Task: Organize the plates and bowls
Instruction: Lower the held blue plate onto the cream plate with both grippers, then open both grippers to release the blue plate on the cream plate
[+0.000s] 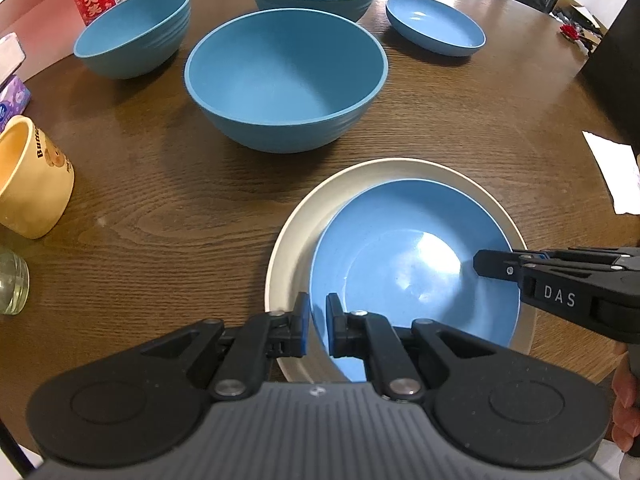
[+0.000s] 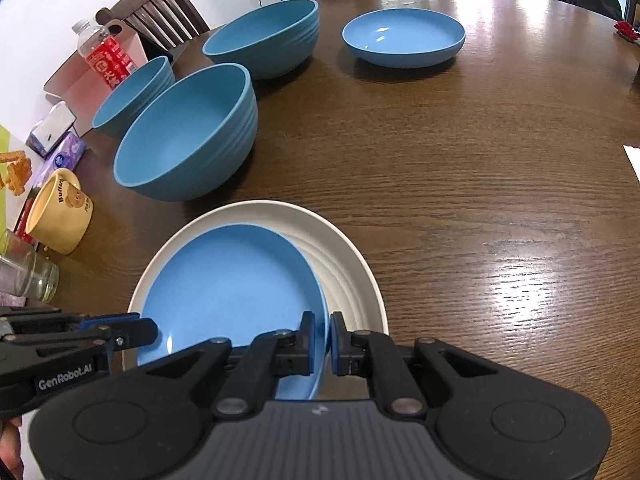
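Both grippers, left gripper (image 1: 318, 322) and right gripper (image 2: 321, 344), are being clamped on opposite rims of the blue plate (image 1: 408, 256) inside the white plate (image 1: 296, 232); uneven release risks it being tilted against that rim.

Dark wood table (image 2: 460, 168), slatted chair (image 2: 160, 12) bhd, bright window.

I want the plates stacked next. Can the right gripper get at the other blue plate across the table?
Probably yes, once freed: the right gripper is shut on the near blue plate in the white plate. Bare wood lies before the far blue plate.
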`<state>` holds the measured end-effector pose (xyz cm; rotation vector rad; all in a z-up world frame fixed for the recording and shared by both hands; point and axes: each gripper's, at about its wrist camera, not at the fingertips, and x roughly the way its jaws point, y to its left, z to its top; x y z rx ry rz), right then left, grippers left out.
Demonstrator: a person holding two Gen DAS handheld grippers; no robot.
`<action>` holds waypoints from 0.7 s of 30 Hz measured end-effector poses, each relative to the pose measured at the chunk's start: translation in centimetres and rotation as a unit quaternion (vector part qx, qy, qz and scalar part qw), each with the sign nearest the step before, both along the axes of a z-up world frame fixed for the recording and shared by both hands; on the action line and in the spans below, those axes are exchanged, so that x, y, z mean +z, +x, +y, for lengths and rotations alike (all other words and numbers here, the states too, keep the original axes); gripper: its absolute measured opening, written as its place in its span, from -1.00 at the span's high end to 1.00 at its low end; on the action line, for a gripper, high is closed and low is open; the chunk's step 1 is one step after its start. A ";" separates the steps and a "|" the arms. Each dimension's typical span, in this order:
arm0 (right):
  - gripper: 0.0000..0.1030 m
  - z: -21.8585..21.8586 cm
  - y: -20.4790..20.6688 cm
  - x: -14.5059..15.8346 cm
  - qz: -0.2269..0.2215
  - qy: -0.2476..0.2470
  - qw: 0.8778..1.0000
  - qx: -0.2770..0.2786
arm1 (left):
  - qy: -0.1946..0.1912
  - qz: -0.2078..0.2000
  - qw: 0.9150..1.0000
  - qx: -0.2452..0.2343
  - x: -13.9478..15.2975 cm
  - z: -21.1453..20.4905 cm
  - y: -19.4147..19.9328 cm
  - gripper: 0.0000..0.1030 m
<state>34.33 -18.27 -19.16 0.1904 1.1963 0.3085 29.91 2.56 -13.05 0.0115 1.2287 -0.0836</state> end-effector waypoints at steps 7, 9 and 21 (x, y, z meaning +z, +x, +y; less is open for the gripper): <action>0.85 -0.3 0.2 -0.5 0.004 0.002 1.000 -0.004 | -0.005 0.007 1.000 -0.001 -0.2 0.0 0.1 0.81; 0.84 -0.3 0.2 -0.6 0.005 0.004 1.000 -0.003 | -0.005 0.009 1.000 -0.001 -0.4 0.0 0.1 0.81; 0.46 -0.5 0.2 0.8 -0.017 0.019 1.000 0.007 | -0.022 -0.008 1.000 0.002 0.8 0.6 0.0 0.39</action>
